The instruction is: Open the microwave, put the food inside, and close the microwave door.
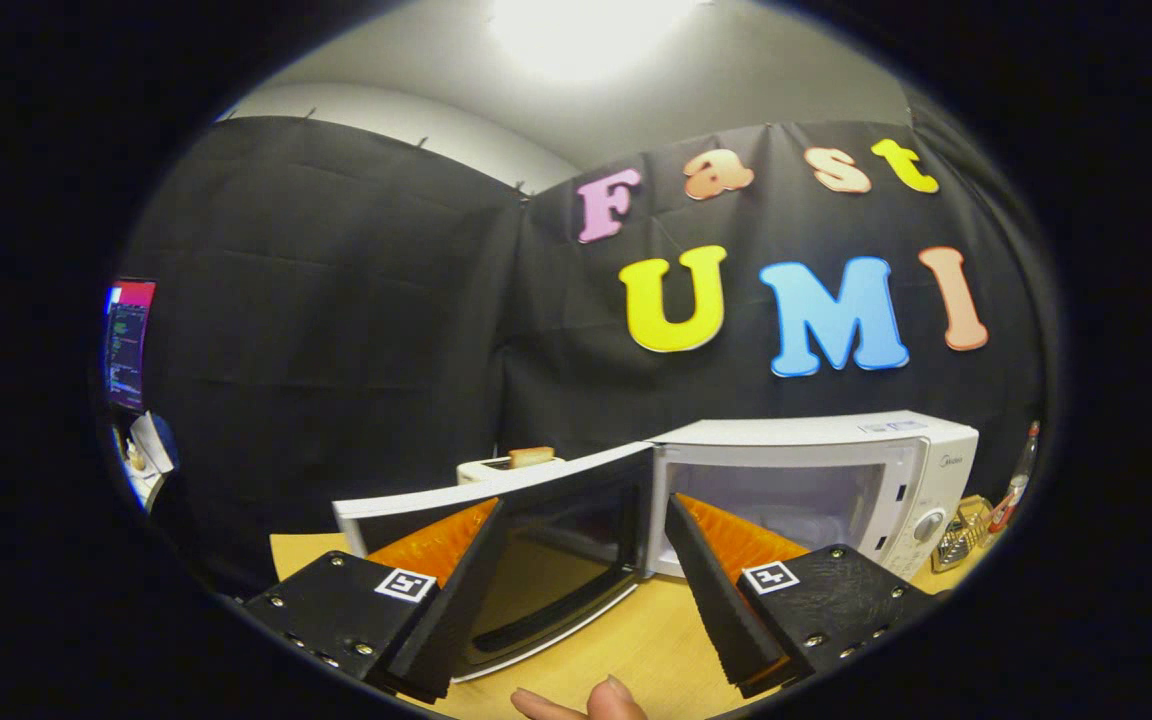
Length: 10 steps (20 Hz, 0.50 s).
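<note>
My gripper [586, 520] gapes wide, holding nothing; just beyond, the microwave [816, 480] stands with its door [536, 530] swung open leftward.

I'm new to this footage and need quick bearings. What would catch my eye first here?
The white microwave on the wooden table, its door swung wide open just beyond the fingers of the open, empty gripper. Behind the door sits a toaster with toast in it, and fingertips show below the gripper.

White microwave [816, 470], light wooden table [636, 640], perhaps a white toaster [501, 468].
</note>
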Available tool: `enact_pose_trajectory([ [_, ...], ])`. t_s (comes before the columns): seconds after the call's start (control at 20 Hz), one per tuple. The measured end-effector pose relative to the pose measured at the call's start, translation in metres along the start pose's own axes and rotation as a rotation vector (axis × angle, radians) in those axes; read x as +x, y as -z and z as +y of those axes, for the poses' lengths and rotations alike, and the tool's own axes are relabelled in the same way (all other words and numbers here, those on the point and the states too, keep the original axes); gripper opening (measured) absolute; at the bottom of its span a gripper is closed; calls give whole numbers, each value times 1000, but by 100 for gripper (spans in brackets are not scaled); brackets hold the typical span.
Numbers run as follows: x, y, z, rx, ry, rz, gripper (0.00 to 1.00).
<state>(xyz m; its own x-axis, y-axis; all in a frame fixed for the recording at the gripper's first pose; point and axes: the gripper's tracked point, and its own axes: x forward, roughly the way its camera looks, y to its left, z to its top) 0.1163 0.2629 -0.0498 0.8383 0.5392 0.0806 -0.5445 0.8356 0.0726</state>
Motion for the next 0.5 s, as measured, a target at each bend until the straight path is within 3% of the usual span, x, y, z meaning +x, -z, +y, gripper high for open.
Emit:
enact_pose_trajectory([
  [0.25, -29, -12, 84, -49, -172, -78, 96],
  [0.4, -31, 12, 141, -76, -293, -29, 96],
  [0.5, -26, 26, 163, -124, -310, -10, 96],
])
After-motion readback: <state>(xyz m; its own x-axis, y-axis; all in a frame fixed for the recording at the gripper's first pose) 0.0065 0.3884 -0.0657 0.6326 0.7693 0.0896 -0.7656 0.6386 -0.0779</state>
